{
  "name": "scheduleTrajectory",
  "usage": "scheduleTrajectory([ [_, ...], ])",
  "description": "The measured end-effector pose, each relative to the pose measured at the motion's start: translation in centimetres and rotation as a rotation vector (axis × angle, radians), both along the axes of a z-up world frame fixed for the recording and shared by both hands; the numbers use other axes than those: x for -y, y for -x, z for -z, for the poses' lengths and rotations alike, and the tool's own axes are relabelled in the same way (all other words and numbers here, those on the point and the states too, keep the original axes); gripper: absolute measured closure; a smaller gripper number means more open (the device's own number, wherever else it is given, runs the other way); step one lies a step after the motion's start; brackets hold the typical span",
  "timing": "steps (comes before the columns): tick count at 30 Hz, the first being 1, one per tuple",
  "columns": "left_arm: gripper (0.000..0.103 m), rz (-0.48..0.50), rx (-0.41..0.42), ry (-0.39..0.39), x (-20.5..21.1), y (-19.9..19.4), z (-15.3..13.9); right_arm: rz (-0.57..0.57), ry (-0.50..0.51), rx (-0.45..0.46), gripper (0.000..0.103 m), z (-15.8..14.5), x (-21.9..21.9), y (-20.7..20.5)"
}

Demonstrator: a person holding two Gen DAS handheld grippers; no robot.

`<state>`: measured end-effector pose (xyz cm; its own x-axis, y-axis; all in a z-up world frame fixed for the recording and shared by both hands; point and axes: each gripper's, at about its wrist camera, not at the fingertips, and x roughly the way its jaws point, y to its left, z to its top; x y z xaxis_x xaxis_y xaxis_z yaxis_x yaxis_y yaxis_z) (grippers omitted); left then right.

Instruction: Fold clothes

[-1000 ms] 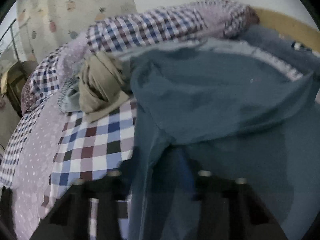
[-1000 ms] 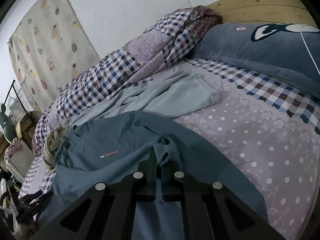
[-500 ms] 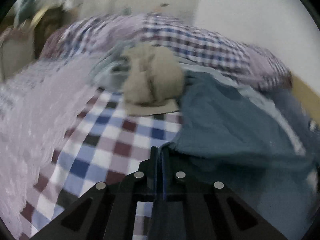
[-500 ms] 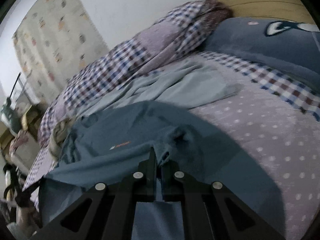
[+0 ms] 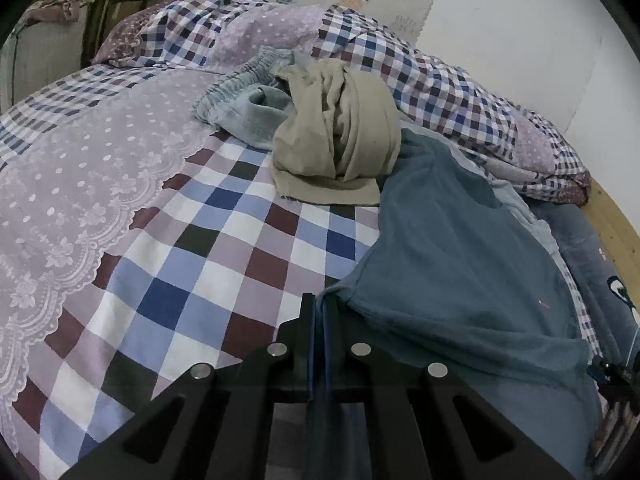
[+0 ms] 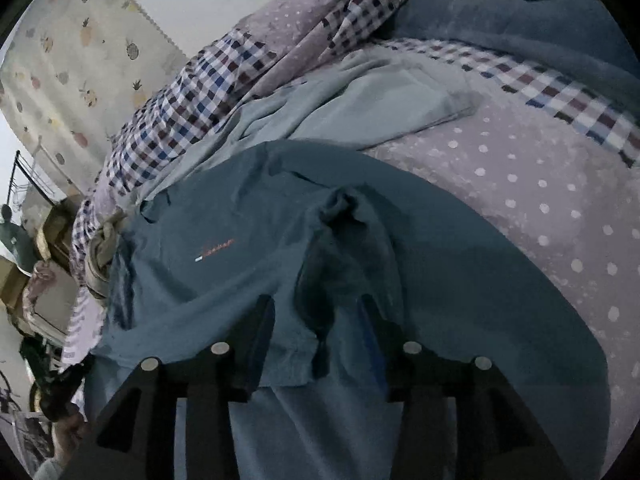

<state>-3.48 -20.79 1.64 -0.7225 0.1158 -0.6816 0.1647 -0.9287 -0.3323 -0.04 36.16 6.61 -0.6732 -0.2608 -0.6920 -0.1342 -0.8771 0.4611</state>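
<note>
Teal-blue shirt [image 5: 460, 248], beige garment [image 5: 340, 140], checked and polka-dot lilac bedsheet [image 5: 224, 248], pineapple-print curtain [image 6: 80, 60]

The chest print [image 6: 214, 249] on the blue shirt [image 6: 248, 264], left of the right gripper's fingers [image 6: 262, 332], is too small to be read. Between the left gripper's fingers [image 5: 306, 320], the shirt's pinched edge is hidden. Beyond them, the grey garment [image 5: 244, 108] is partly covered by the beige garment [image 5: 340, 136].

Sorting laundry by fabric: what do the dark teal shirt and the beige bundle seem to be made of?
The teal shirt looks like soft matte cotton knit, probably jersey: it drapes limply, with a slightly fuzzy surface and a stitched hem. The left tongs pinch its edge. The beige garment looks like thin, matte woven or fine-knit cloth, judging by its smooth folds; the exact fibre cannot be told.
</note>
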Motion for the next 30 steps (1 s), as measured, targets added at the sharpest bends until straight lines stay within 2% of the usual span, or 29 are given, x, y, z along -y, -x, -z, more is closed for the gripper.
scheduleTrajectory([
  [3, 0.101, 0.03, 0.01, 0.029, -0.7, 0.5, -0.2, -0.039, -0.013, 0.014, 0.055, 0.3, 0.2, 1.4],
  [6, 0.098, 0.09, 0.0, 0.101, -2.3, 0.7, -0.9, -0.087, -0.058, 0.042, 0.055, 0.4, 1.3, 2.4],
  [8, 0.085, 0.139, -0.006, 0.142, -3.4, 0.8, -1.2, -0.119, -0.069, 0.059, 0.055, 0.5, 1.9, 2.6],
  [9, 0.071, 0.164, -0.007, 0.161, -3.9, 0.9, -1.2, -0.14, -0.069, 0.066, 0.055, 0.6, 2.3, 2.7],
  [10, 0.063, 0.188, -0.004, 0.178, -4.5, 1.0, -1.2, -0.16, -0.07, 0.073, 0.055, 0.7, 2.6, 2.7],
  [12, 0.062, 0.228, 0.005, 0.205, -5.3, 1.2, -0.9, -0.198, -0.113, 0.093, 0.057, 1.0, 3.7, 2.8],
  [13, 0.074, 0.236, 0.003, 0.209, -5.4, 1.1, -0.9, -0.217, -0.136, 0.103, 0.062, 1.3, 4.3, 2.9],
  [14, 0.091, 0.235, -0.004, 0.207, -5.4, 1.0, -1.0, -0.242, -0.184, 0.103, 0.071, 1.4, 5.3, 2.9],
  [15, 0.102, 0.21, -0.004, 0.196, -5.1, 1.0, -1.0, -0.243, -0.217, 0.099, 0.101, 1.1, 5.7, 2.6],
  [17, 0.102, 0.111, -0.021, 0.105, -3.0, 0.8, -1.1, -0.24, -0.281, 0.091, 0.101, 0.4, 6.3, 2.2],
  [20, 0.103, 0.039, -0.019, -0.039, -0.1, 0.4, -0.5, -0.187, -0.353, 0.116, 0.096, -0.7, 5.8, 1.4],
  [21, 0.102, 0.046, -0.018, -0.049, 0.0, 0.4, -0.3, -0.181, -0.367, 0.137, 0.091, -0.9, 5.8, 1.3],
  [22, 0.102, 0.056, -0.02, -0.042, -0.2, 0.3, -0.3, -0.176, -0.379, 0.158, 0.079, -1.0, 5.7, 1.2],
  [24, 0.102, 0.072, -0.031, -0.028, -0.6, 0.3, -0.6, -0.143, -0.447, 0.158, 0.063, -2.3, 6.2, 0.8],
  [26, 0.102, 0.069, -0.036, -0.041, -0.4, 0.2, -0.6, -0.119, -0.487, 0.124, 0.059, -4.4, 7.5, 0.9],
  [28, 0.102, 0.061, -0.038, -0.072, 0.1, 0.1, -0.5, -0.146, -0.444, 0.065, 0.054, -6.5, 9.6, 1.9],
  [30, 0.102, 0.052, -0.034, -0.112, 0.8, 0.1, -0.2, -0.207, -0.393, 0.008, 0.053, -8.3, 12.2, 3.2],
])
